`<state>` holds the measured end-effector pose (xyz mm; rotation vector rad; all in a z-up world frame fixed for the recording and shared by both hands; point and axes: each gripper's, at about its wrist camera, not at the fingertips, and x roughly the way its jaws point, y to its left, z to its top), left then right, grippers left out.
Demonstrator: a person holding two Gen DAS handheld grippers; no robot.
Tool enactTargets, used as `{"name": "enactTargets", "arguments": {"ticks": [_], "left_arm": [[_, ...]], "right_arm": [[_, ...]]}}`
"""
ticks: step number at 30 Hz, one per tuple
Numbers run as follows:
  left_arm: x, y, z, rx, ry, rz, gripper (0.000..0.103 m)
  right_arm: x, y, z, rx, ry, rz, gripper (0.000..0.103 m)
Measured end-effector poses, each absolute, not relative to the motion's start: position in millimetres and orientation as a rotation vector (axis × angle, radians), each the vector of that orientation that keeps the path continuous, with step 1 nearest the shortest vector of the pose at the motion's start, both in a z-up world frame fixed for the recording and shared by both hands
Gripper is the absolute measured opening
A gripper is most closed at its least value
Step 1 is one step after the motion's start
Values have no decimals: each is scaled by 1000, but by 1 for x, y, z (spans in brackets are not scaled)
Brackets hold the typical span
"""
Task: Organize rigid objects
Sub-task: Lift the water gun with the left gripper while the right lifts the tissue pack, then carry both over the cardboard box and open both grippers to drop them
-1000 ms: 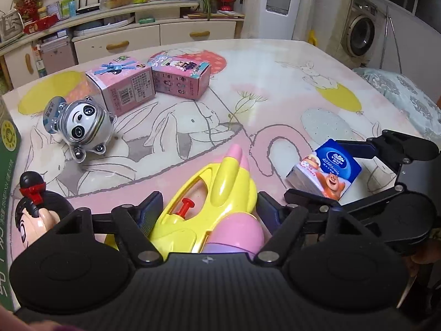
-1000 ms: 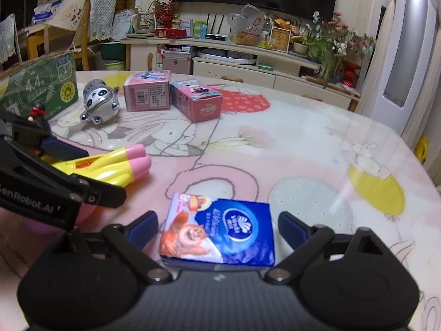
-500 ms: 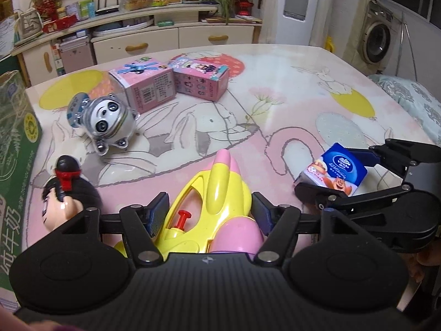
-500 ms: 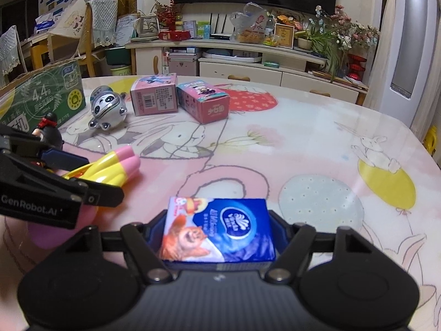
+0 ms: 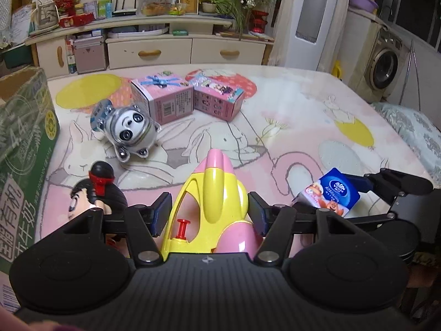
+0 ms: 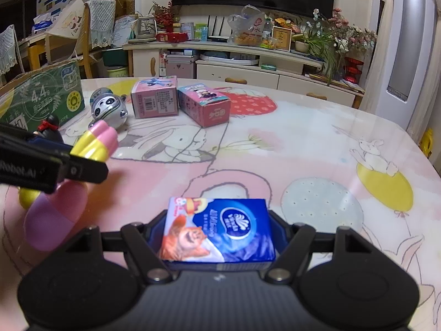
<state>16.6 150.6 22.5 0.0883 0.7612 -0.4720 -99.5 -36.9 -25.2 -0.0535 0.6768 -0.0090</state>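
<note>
We see a glossy moulded-plastic water pistol in yellow and pink (image 5: 217,193), smooth all over, with a shiny red plastic plunger. The blue tissue packet (image 6: 220,231) wears thin, crinkly plastic film that catches the light. The round panda toy (image 5: 129,129) looks like polished silvery plastic under a clear shell. Two pink printed cardboard boxes (image 5: 165,99) have a slight sheen. The green carton (image 5: 24,160) is matt corrugated cardboard. The printed table cover (image 6: 275,143) looks smooth and glossy.

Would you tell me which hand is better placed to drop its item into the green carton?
Left: its tongs hold the water gun right beside the carton; the right tongs, gripping the tissue pack, sit farther away.
</note>
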Motion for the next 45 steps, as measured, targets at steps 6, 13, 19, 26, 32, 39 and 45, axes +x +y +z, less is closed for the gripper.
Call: {"name": "enactTargets", "arguments": {"ticks": [6,13,19,26,32,39,45], "left_arm": [[15,157,35,47,731,-459,71],[10,167,51,8,691,-456,70],[10,174,62,-43,668,-448,69],[9,182,74,-72,631,-442,68],[10,194,94,-88,583,-436,68],[10,211,124,-104,522,-409,68],[13,234,145,-129,484,-379,68]], "right_arm": [[-100,-37,-23,-48,666,-12,72],[-102,-30,-17,-53,642,-7,72],[-101,-24,-12,-60,624,-5,72],[-102,-16,-6,-81,604,1,72],[-103,-10,2,-92,578,6,72],[-103,6,18,-113,536,40,72],[-101,26,37,-124,498,87,72]]}}
